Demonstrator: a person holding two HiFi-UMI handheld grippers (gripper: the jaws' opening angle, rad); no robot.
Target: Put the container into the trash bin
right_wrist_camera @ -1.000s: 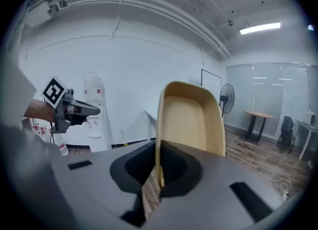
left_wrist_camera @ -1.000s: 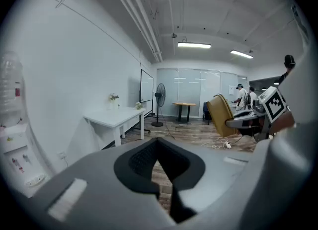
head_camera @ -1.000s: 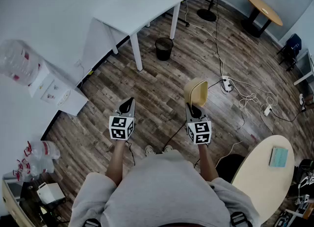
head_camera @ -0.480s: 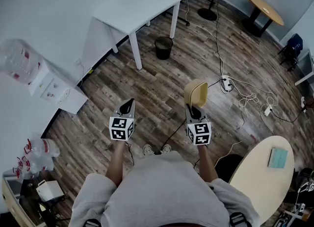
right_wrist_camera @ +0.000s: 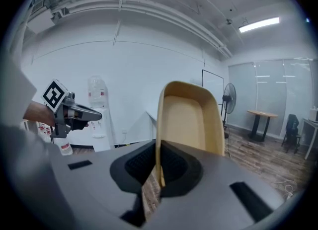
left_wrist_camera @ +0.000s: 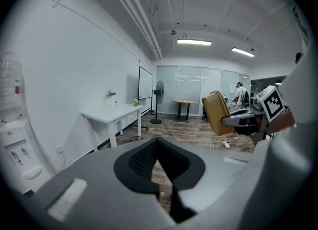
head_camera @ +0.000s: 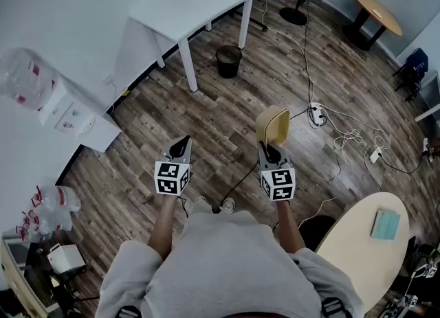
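A tan plastic container stands upright in my right gripper, which is shut on its rim. In the right gripper view the container rises from the right gripper, one wall pinched between the pads. My left gripper is level with it on the left, shut and holding nothing. In its own view the left gripper is bare, with the container off to the right. A black trash bin stands on the wood floor ahead, beside a white table.
Cables and a power strip lie on the floor to the right. A round wooden table and a fan's base stand farther back. A water dispenser is at the left wall, and a pale oval table at lower right.
Both grippers keep their pose, the container still in the right one. The floor and furniture have shifted a little in the head view as the person steps forward.
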